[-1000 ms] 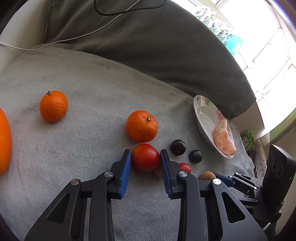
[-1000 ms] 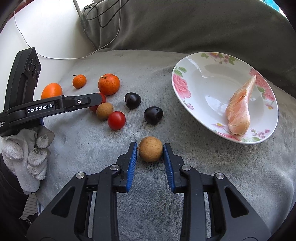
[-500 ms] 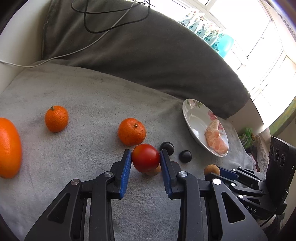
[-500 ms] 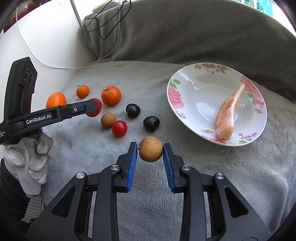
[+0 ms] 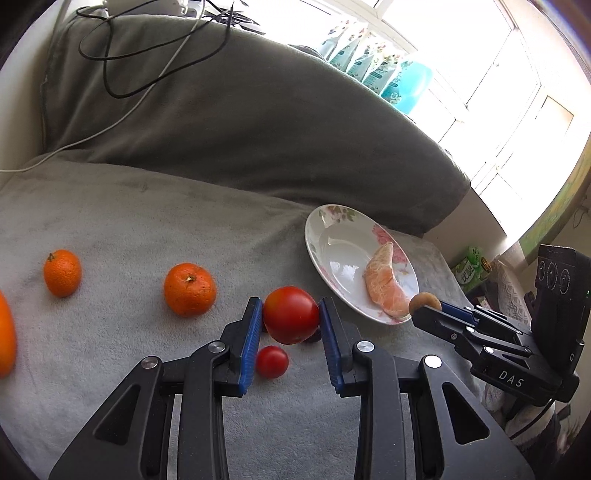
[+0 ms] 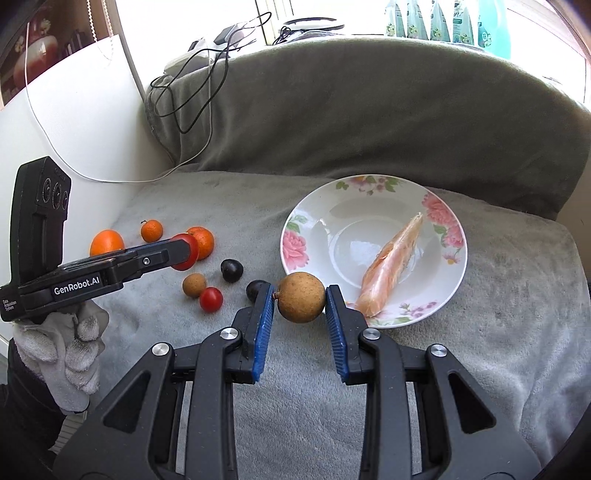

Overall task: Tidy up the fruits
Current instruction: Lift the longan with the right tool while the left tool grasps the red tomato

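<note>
My left gripper (image 5: pixel 290 317) is shut on a red tomato (image 5: pixel 291 314) and holds it above the grey blanket; in the right wrist view it shows as the same tomato (image 6: pixel 186 252). My right gripper (image 6: pixel 300 303) is shut on a round brown fruit (image 6: pixel 301 302), lifted near the front rim of the floral plate (image 6: pixel 328 206). A peeled citrus segment (image 6: pixel 393 262) lies on that plate. On the blanket lie a cherry tomato (image 6: pixel 211 299), a second brown fruit (image 6: pixel 194 285), two dark plums (image 6: pixel 231 270) and several oranges (image 5: pixel 189 289).
A grey cushion (image 6: pixel 369 110) rises behind the blanket, with black and white cables (image 6: pixel 192 92) draped over its left end. A white wall (image 6: pixel 74 122) stands to the left. A gloved hand (image 6: pixel 70 347) holds the left gripper. Bottles (image 6: pixel 443 22) stand on the window sill.
Both grippers have risen, lifting the tomato and the brown fruit off the blanket. The fruits on the blanket now look smaller and farther away, and the plate sits closer to both held fruits.
</note>
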The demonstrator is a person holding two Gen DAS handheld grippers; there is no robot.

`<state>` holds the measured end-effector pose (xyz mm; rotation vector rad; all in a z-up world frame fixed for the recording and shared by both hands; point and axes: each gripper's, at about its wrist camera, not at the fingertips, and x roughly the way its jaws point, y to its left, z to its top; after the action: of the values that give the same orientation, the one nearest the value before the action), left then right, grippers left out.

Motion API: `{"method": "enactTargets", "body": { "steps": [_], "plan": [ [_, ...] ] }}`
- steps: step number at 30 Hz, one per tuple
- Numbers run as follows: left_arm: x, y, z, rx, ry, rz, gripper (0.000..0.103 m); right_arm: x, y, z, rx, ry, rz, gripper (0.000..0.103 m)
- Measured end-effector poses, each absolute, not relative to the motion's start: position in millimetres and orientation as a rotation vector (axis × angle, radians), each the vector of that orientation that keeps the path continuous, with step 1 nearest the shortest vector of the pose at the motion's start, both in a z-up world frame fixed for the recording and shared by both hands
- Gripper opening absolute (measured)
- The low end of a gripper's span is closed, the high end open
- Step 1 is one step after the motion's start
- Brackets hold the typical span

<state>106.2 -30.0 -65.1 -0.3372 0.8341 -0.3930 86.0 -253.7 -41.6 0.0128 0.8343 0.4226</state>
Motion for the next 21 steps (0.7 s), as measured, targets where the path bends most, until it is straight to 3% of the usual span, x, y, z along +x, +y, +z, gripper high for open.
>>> {"method": "enactTargets", "body": {
  "steps": [21],
  "plan": [
    [128.3,-83.0,-66.4,-0.301,0.854,-0.481,0.030,149.4,-305.3,-36.5,0.062,0.821,0.322,0.030]
  ]
}}
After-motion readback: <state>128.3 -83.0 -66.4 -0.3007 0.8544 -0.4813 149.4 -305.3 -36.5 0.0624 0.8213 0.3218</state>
